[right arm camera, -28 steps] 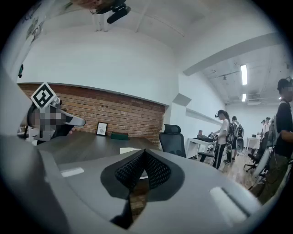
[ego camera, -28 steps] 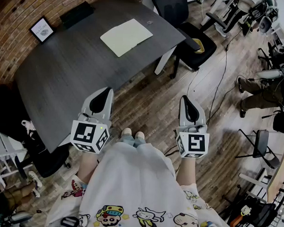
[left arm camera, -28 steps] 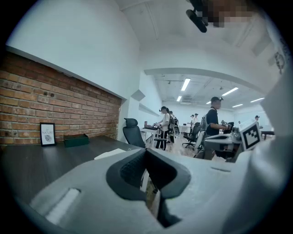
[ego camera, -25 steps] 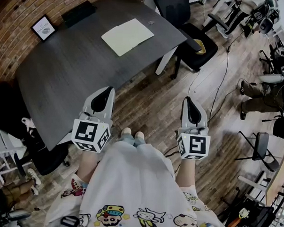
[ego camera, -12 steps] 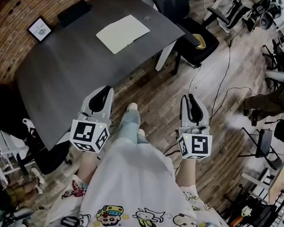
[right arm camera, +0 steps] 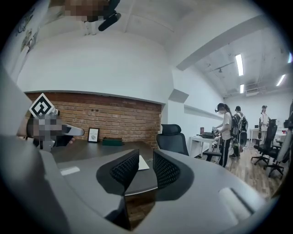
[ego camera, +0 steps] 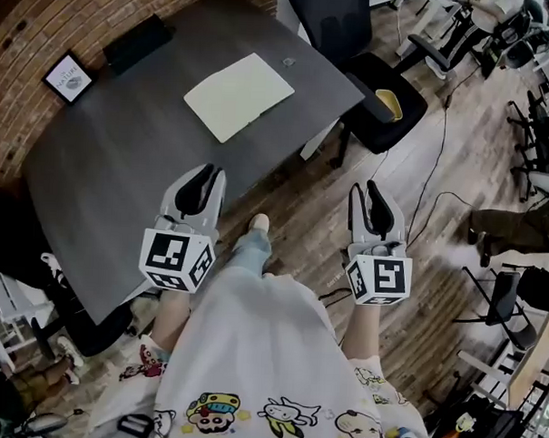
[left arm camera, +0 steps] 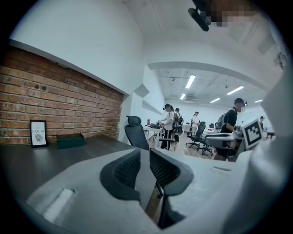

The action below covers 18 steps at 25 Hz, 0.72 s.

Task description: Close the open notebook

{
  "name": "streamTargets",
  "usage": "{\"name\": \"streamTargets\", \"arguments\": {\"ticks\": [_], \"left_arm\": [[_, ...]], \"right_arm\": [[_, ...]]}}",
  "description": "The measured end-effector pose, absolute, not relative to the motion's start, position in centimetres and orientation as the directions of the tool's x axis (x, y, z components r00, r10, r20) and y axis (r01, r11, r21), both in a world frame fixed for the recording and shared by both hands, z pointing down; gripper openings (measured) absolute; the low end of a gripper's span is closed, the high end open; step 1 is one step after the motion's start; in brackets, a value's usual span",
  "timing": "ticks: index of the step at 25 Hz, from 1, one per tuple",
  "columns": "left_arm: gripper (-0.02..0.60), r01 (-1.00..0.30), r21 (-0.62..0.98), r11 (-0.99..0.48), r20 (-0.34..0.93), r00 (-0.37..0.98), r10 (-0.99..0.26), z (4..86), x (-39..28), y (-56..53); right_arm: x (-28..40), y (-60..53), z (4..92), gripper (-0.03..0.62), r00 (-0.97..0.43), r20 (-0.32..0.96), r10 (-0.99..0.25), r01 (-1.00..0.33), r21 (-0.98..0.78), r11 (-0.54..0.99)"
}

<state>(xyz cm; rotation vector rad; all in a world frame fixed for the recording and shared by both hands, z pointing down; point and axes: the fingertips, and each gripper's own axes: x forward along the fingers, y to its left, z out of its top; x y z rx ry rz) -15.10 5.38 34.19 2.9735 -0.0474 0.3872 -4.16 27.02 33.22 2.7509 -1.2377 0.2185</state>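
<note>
The open notebook (ego camera: 239, 96) lies flat on the dark desk (ego camera: 113, 161), well ahead of both grippers and touched by neither. It is ahead and slightly to the right of the left gripper (ego camera: 204, 178), and ahead and to the left of the right gripper (ego camera: 374, 192). The left gripper is held over the desk's near edge and the right over the wooden floor (ego camera: 293, 214) off that edge; both sets of jaws have just been opening and stand a narrow gap apart, with nothing between them.

Notebook (ego camera: 239, 96) on the desk (ego camera: 123, 162), picture frame (ego camera: 69, 77) at its far-left corner, office chair (ego camera: 333, 21) beyond its right edge
</note>
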Motion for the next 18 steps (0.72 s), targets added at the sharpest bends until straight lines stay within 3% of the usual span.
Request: {"name": "streamTargets", "arguments": {"ticks": [11, 18], "left_arm": [[0.091, -0.012, 0.145, -0.989, 0.248, 0.969, 0.024, 33.6, -6.1, -2.0], [0.107, -0.022, 0.165, -0.986, 0.278, 0.960, 0.025, 34.8, -3.9, -4.4]], "right_arm": [[3.7, 19.6, 32.6, 0.130, 0.654, 0.183, -0.734, -0.750, 0.032, -0.661], [6.3, 16.4, 32.9, 0.156, 0.633, 0.205, -0.746, -0.764, 0.010, -0.645]]}}
